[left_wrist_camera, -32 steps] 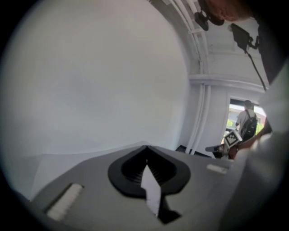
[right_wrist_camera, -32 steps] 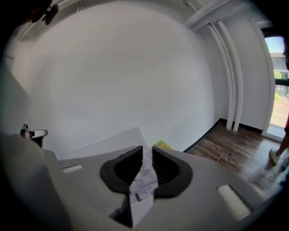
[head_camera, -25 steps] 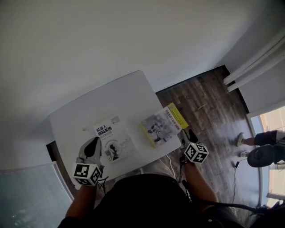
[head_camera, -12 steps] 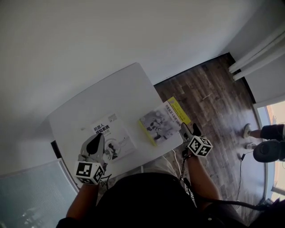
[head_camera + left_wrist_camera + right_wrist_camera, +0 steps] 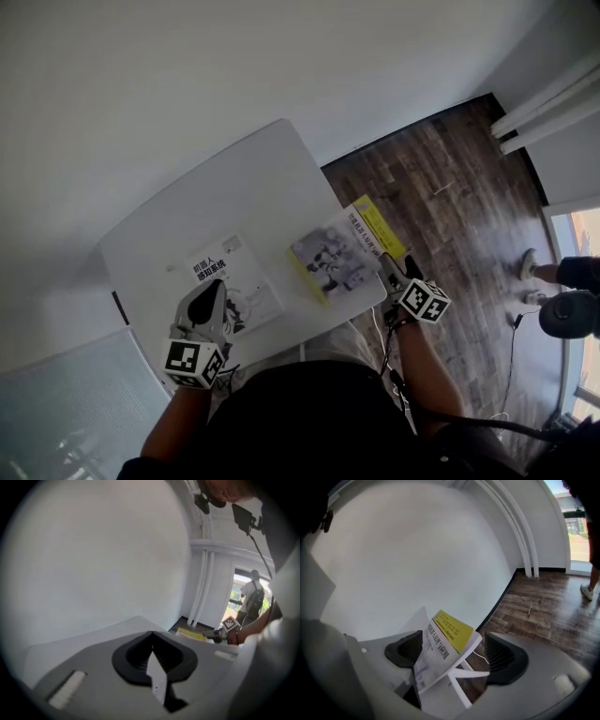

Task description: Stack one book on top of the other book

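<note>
Two books on the white table point(image 5: 253, 187). The right book point(image 5: 342, 253) is the one to lift, we judge. It lies at the table's right edge, and its far corner juts out over the wood floor. The left book point(image 5: 230, 286) lies flat nearer the table's left side, well apart from it.

Handling: it looks like a thin paperback, so probably light, and the cover and pages will likely flex and sag if pinched at one corner only. The glossy cover may be slick. We'd grip it deep on the overhanging edge, top and bottom, and keep it level.

Looks: the right book has a grey-white picture cover, black print along one side and a yellow strip point(image 5: 452, 623) at the outer edge. The left book has a white cover with a dark title at the top and a small figure below.

The right gripper point(image 5: 454, 654) has just been opening. Its jaws are wide, with the right book's corner between them, and the pads are not on it yet. The left gripper point(image 5: 214, 291) hangs over the left book's near edge with jaws together, and we see nothing gripped.
</note>
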